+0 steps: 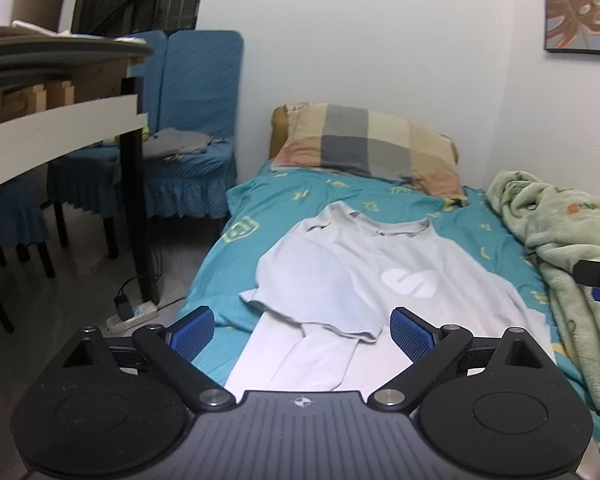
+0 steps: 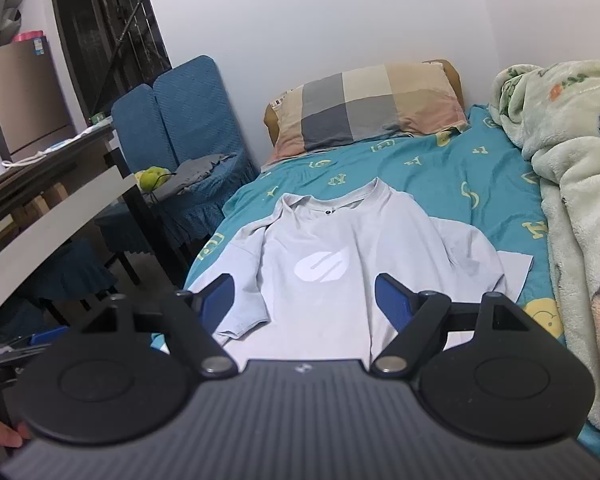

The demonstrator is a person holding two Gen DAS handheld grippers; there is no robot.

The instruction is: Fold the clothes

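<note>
One pale grey T-shirt (image 2: pixel 340 248) lies face up on the teal bedsheet (image 2: pixel 460 168), its collar toward the checked pillow (image 2: pixel 372 104) and its white chest logo showing. In both views the shirt's left-hand sleeve (image 1: pixel 312 276) is turned in over the body, so that its hem lies across the front, while the other sleeve (image 2: pixel 472 252) is spread outward toward the fleece blanket (image 2: pixel 572 168). A white sheet (image 2: pixel 516 268) shows from under the shirt's right edge, and white material also shows below the folded sleeve in the left wrist view; whether it is a folding board or another garment cannot be told. The left gripper (image 1: pixel 302 332) hangs above the shirt's lower part with its blue pads spread wide and nothing between them, and the right gripper (image 2: pixel 304 300) hovers likewise, wide apart and holding nothing. Judging by how the cloth lies, the fold is partway along: one sleeve is in, the opposite sleeve and the lengthwise fold of the body are yet to be made. A grey garment (image 1: pixel 180 144) lies loosely on a blue chair (image 1: pixel 196 120) beside the bed.
</note>
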